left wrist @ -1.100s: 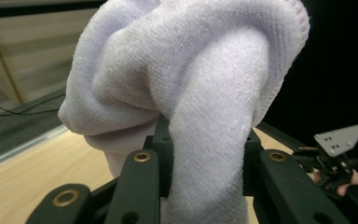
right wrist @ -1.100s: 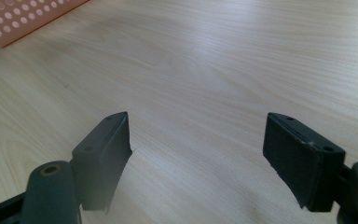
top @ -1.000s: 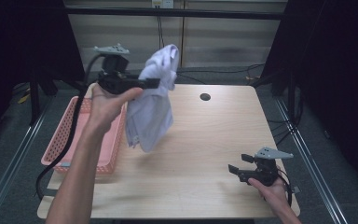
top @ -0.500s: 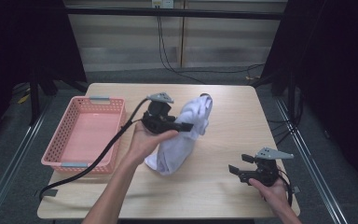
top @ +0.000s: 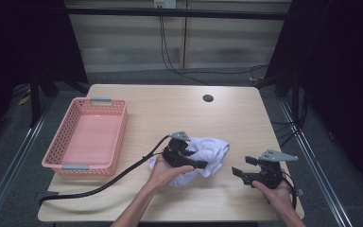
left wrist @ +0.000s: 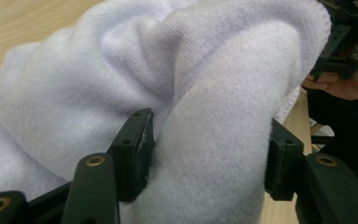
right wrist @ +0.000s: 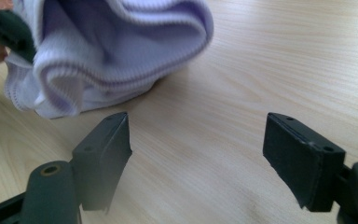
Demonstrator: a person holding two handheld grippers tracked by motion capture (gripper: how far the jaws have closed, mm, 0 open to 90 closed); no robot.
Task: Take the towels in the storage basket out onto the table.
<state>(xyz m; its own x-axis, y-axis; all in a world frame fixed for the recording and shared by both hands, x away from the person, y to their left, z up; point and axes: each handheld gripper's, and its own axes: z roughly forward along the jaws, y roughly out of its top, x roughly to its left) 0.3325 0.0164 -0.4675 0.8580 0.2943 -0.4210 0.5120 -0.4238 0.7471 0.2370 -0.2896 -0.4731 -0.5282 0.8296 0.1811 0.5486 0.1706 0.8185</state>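
A white towel [top: 212, 150] lies bunched on the wooden table [top: 170, 109], right of centre near the front. My left gripper [top: 201, 163] rests low on its near-left side. In the left gripper view the jaws stand wide apart around a thick fold of the towel [left wrist: 98, 70], which fills the gap of that gripper [left wrist: 209, 135] and touches both pads. My right gripper [top: 240, 171] sits on the table just right of the towel, pointing left at it. Its jaws [right wrist: 198, 135] are open and empty, a short way from the towel's edge [right wrist: 121, 46].
A pink plastic basket [top: 64, 156] stands empty at the table's left side. The left gripper's black cable [top: 108, 182] trails across the front left. A small round hole [top: 208, 98] sits at the back. Metal frame rails run along both sides.
My left gripper carried the towel from above the basket rightward and down onto the table, where the towel now lies in a heap. The right gripper stayed in place.
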